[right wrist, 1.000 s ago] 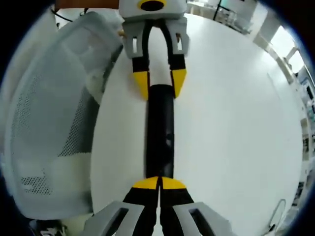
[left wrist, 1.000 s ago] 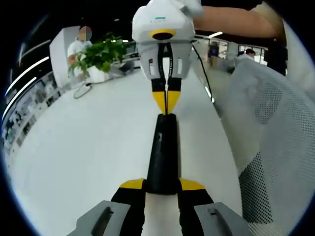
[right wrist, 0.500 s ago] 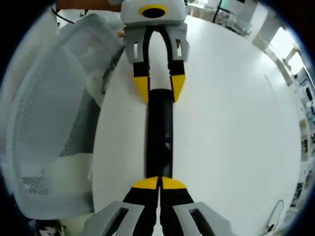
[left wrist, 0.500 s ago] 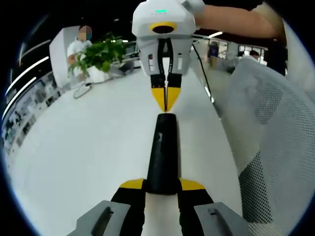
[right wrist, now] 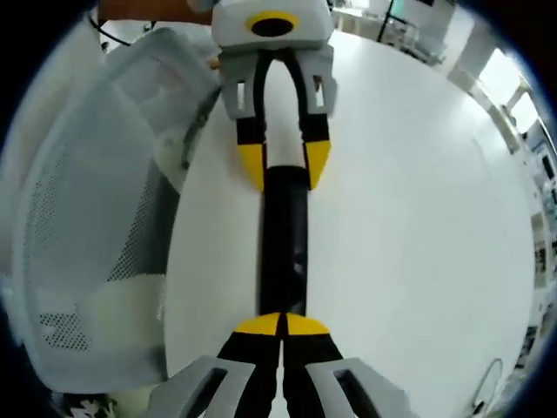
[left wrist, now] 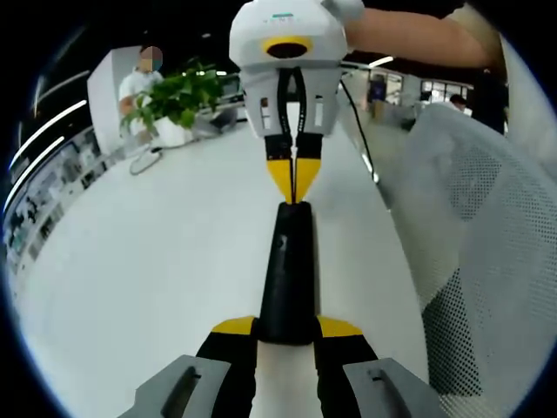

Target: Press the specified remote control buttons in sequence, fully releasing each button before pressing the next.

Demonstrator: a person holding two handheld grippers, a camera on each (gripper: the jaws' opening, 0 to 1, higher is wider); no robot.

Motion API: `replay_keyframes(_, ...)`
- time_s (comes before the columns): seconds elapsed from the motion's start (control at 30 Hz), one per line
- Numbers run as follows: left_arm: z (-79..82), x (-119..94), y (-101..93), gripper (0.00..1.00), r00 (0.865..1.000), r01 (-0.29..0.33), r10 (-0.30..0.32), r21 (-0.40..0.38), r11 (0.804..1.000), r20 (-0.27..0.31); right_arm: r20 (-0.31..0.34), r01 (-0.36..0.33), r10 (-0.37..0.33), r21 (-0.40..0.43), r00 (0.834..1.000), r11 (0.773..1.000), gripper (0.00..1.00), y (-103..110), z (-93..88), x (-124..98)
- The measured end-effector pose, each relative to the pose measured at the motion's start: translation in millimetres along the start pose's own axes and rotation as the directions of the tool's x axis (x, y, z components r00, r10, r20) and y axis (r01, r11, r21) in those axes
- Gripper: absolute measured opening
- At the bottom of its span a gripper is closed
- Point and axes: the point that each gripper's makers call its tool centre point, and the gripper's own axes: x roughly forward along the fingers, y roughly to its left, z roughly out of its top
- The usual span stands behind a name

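Down the middle of the left gripper view, your left tongs point(left wrist: 287, 329) clamp the near end of the black remote point(left wrist: 287, 270); the right tongs point(left wrist: 293, 178), pinched shut, touch its far tip. Push off-centre and it'll likely twist or skate on the white worktop point(left wrist: 157, 261). Mesh chair point(left wrist: 487, 252) crowds the right; plant point(left wrist: 174, 100) upper left.

Bottom centre of the right gripper view, closed tongs sit on the remote's near end, with the chair hugging the left side.
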Motion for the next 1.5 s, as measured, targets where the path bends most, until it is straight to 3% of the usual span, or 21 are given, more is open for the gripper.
replay_keyframes(1.5, 0.3, -1.0, -0.2, 0.24, 1.000, -0.001, 0.001, 0.003, 1.000, -0.002, -0.035, -0.014, 0.014, -0.003, 0.999, 1.000, 0.00, -1.3, -2.2, 8.0)
